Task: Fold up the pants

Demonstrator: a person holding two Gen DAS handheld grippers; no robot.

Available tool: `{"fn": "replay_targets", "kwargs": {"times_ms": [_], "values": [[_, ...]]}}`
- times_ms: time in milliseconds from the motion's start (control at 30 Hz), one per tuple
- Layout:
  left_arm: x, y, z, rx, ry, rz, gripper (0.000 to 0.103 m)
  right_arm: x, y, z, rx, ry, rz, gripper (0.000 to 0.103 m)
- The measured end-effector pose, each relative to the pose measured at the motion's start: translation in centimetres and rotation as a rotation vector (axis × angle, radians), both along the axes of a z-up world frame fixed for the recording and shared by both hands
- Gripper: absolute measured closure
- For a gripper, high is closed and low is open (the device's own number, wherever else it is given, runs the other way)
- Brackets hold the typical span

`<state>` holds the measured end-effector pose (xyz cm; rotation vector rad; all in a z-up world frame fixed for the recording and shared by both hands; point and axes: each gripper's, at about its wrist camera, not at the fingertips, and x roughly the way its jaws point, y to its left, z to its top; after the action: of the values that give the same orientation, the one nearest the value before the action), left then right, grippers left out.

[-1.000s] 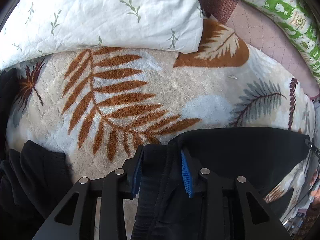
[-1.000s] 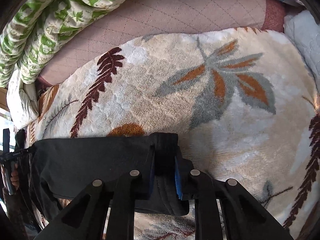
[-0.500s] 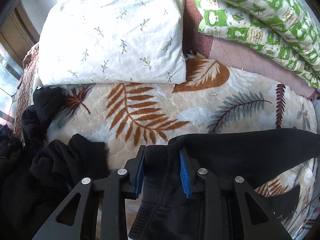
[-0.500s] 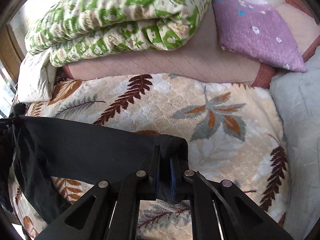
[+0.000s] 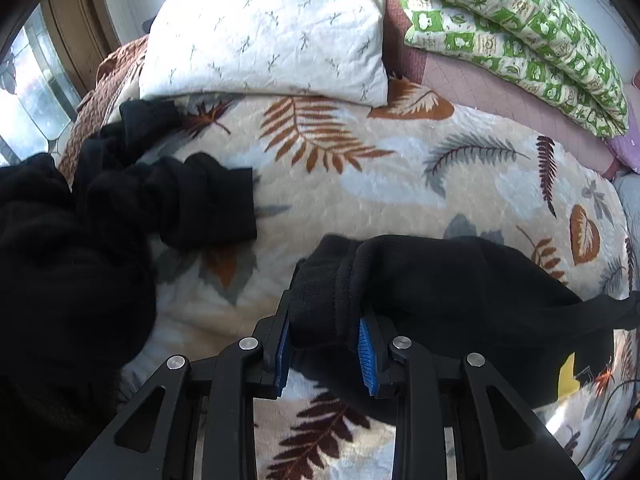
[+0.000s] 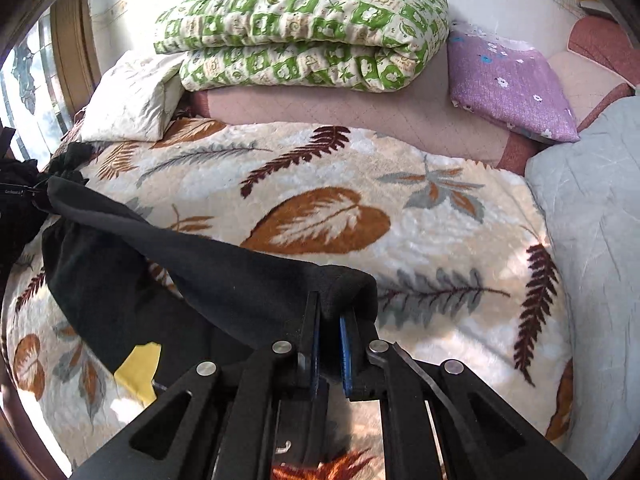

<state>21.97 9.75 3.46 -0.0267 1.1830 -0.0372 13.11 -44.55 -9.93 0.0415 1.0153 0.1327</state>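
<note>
Both my claws clamp the black pants [image 5: 460, 280], left claw [image 5: 324, 344] and right claw [image 6: 330, 354]; a thick bunched hem could slip free above the bed [image 6: 420, 208].

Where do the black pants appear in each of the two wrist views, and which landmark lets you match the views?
Left wrist view: the black pants fill the lower centre and right, one end clamped in the left tool.
Right wrist view: the pants stretch from the left edge to lower centre, clamped in the right tool.
Shared landmark: the green checked quilt.
</note>
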Motion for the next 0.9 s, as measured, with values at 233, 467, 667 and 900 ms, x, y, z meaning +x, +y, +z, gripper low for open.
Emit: {"fn": "replay_targets", "kwargs": {"times_ms": [233,467,667,900], "values": [[-2.8,2.0,-4.0,-0.045,0.116,0.01,0.075,-5.9,2.8,-1.2,-0.024,0.013,0.062,0.095],[-5.1,2.9,-4.4,-0.025,0.135,-0.021,0.061,-10.1,4.2,-1.2,-0.141,0.028,0.107,0.083],[-7.6,3.3,-1.0,-0.002,0.1,-0.059,0.055,-12.7,1.1,0.4,-0.003,0.093,-0.042,0.074],[-5.0,4.0,3.3,-0.024,0.063,-0.038,0.023,-12.9,-5.9,-0.2,0.664,0.252,-0.503,0.037]]}}
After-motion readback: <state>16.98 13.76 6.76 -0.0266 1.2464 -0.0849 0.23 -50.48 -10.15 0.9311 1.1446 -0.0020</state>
